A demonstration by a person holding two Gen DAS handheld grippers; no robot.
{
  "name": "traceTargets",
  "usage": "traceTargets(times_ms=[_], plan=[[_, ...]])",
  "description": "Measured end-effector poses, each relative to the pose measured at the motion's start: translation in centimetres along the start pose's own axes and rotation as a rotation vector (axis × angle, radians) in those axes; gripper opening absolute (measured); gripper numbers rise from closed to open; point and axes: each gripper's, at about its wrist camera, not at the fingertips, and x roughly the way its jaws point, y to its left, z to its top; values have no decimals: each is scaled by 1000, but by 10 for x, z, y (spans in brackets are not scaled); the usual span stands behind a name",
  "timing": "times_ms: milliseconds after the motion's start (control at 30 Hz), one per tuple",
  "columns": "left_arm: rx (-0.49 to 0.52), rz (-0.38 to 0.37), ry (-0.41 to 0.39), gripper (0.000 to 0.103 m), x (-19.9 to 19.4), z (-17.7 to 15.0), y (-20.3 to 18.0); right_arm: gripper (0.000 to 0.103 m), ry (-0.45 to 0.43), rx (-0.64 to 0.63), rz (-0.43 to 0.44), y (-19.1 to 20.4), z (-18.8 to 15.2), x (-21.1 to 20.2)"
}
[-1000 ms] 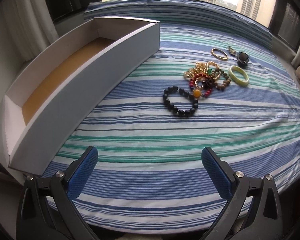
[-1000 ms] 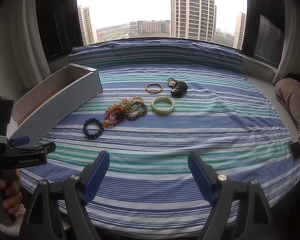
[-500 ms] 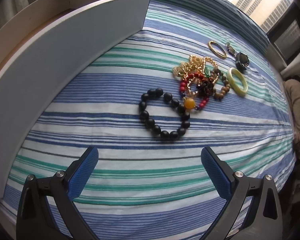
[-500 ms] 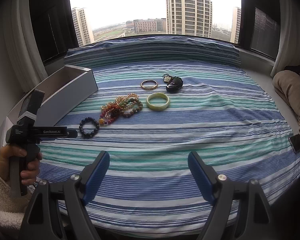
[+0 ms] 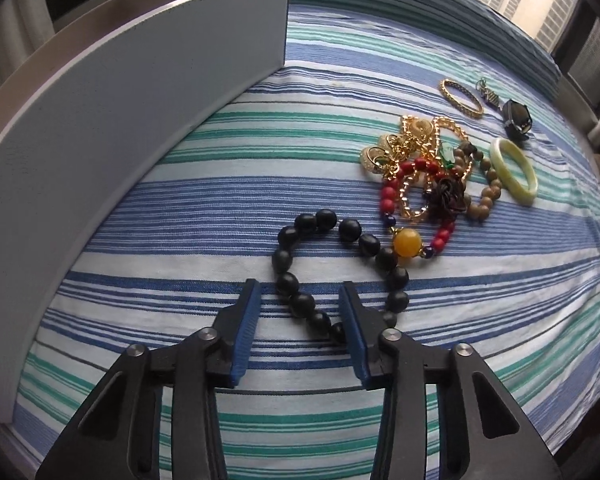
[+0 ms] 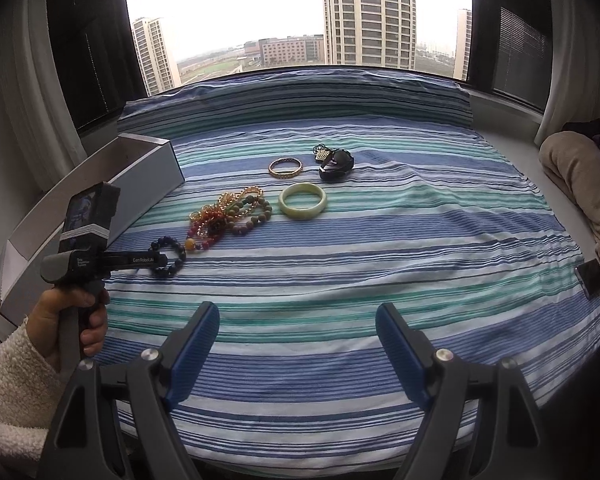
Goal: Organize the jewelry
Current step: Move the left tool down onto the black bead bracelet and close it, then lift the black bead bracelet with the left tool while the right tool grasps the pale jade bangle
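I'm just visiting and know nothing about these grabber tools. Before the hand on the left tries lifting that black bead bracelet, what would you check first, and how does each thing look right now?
1. Black bead bracelet between the left gripper fingers: ok. The jaws have just been closing, and the near beads sit in the gap.
2. Pads pressing on the beads: cannot tell; a gap shows on the left side.
3. Bracelet free of the jewelry pile: not ok. It touches the amber bead strand.
4. White box close by: ok, though its inside is hidden.
5. Right gripper out of the way: ok, open over bare striped bedspread.
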Motion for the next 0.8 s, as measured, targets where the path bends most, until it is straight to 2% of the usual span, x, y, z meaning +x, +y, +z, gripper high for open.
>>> traceTargets(times_ms=[33, 67, 100, 233, 367, 533, 600, 633, 667, 733, 800], plan=[[7, 5, -3, 22, 0, 0, 0, 82, -2, -2, 2, -1, 3, 1], [8, 0, -3, 14, 0, 0, 1, 82, 0, 2, 8, -4, 6, 3], [5, -11, 2, 11, 0, 0, 2, 82, 2, 13, 16, -9, 10, 6], [-16, -53, 21, 11, -4, -1, 11, 82, 21, 58, 31, -35, 30, 26], [-21, -76, 8, 11, -18, -7, 22, 82, 97, 60, 44, -58, 57, 78], [-7, -68, -11, 11, -31, -13, 30, 82, 225, 89, 119, -74, 96, 167], [-9, -59, -8, 11, -31, -17, 33, 72, 260, 113, 129, -76, 112, 201], [-11, -56, -3, 11, -31, -19, 36, 60, 278, 118, 138, -75, 119, 216], [-14, -55, 0, 11, -30, -21, 38, 55, 299, 116, 147, -73, 124, 230], [-13, -51, 5, 11, -30, -24, 40, 48, 337, 112, 153, -66, 132, 255], [-2, -44, 1, 11, -31, -28, 40, 47, 362, 84, 129, -58, 136, 272]])
